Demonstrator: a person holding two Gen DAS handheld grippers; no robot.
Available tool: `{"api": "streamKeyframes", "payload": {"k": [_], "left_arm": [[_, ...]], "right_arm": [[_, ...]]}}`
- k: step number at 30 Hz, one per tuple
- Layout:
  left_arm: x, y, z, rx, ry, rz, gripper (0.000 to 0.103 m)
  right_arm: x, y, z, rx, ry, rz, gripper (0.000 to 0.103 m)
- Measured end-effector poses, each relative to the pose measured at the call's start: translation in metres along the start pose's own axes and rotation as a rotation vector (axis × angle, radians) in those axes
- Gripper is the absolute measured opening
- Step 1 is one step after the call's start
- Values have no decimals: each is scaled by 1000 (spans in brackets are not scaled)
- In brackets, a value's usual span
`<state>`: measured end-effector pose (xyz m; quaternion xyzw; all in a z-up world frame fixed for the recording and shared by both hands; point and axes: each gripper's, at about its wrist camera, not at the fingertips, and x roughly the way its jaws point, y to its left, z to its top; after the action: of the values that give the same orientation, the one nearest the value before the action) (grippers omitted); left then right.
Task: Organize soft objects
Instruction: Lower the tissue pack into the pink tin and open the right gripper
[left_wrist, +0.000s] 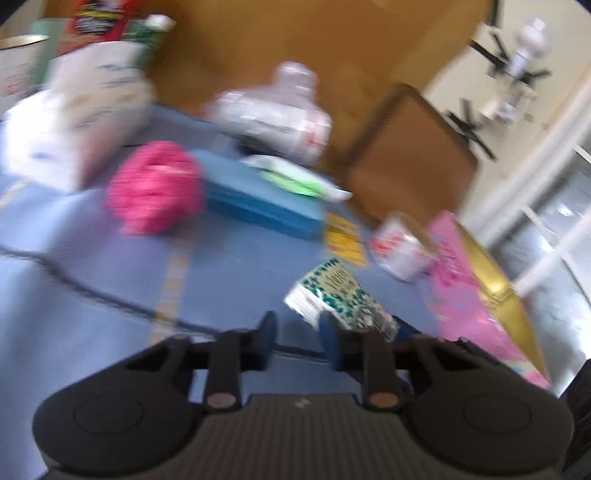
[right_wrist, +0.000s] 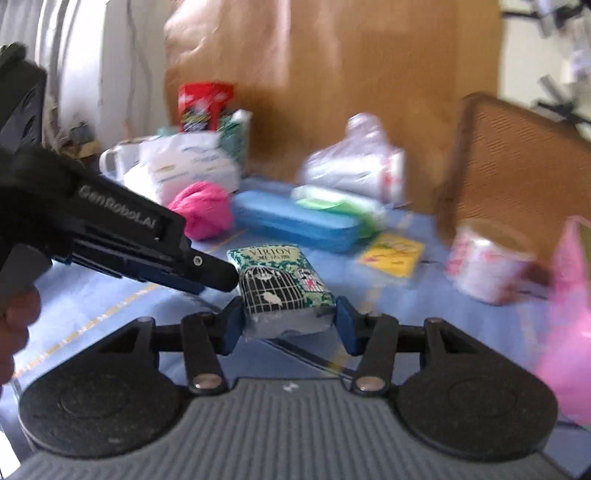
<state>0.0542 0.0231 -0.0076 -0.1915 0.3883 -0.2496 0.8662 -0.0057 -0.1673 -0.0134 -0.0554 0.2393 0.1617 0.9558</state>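
A green-and-white tissue pack (right_wrist: 282, 288) with a birdcage print sits between the blue pads of my right gripper (right_wrist: 290, 323), which is shut on its near end. The same pack (left_wrist: 338, 295) shows in the left wrist view, just right of my left gripper (left_wrist: 297, 341). That gripper is open and empty; its tip (right_wrist: 218, 275) touches the pack's left edge in the right wrist view. A pink yarn ball (left_wrist: 155, 186) (right_wrist: 203, 214) lies on the blue tablecloth (left_wrist: 92, 314) beyond.
A blue case (right_wrist: 295, 221) with a green wipes pack (right_wrist: 340, 205) on it lies mid-table. White plastic bags (right_wrist: 354, 166), a tissue bundle (right_wrist: 181, 173), a red box (right_wrist: 205, 105), a toilet roll (right_wrist: 487, 266), a yellow packet (right_wrist: 393, 254), a pink bag (right_wrist: 569, 314) and a wooden chair (right_wrist: 517, 166) surround them.
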Motion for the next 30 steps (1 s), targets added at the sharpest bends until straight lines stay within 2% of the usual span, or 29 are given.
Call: {"api": "streamKeyframes", "payload": {"k": [2,6,10,14,17,18,19,21,22,26,28,30], "left_arm": [[6,-30,2,71,2,-18,17],[22,-99,6,198,15,-105,17],[40,-171,8,320,17,-174,17],[69,-231,1,406,32,-212,17],[94,-263,-6,446,44,-215,19],[101,-271,-9,463,46,-205,22],[108,-278,-13,481,48,-187,22],[116,-281,-16,502,50,-151,22],[117,-280,-17,502,47,-142,22],[100,-249,-10,485,1,-115,26],[87,-225,-5,477,-37,-68,26],[75,-195,-2,470,-66,31,26]], "right_arm": [[-18,-12,-1,31,-50,-47,54],[-69,-40,0,56,-210,-177,54],[-103,-70,-3,45,-293,-376,55],[-127,-121,-15,162,-296,-493,55],[-137,-155,-26,261,-270,-543,57],[-138,-166,-30,289,-258,-566,60],[-137,-174,-33,311,-240,-601,67],[-133,-187,-40,350,-207,-673,83],[-134,-194,-44,379,-214,-693,84],[-146,-200,-51,460,-276,-684,82],[-147,-197,-45,471,-316,-657,67],[-145,-190,-39,467,-344,-607,58]]}}
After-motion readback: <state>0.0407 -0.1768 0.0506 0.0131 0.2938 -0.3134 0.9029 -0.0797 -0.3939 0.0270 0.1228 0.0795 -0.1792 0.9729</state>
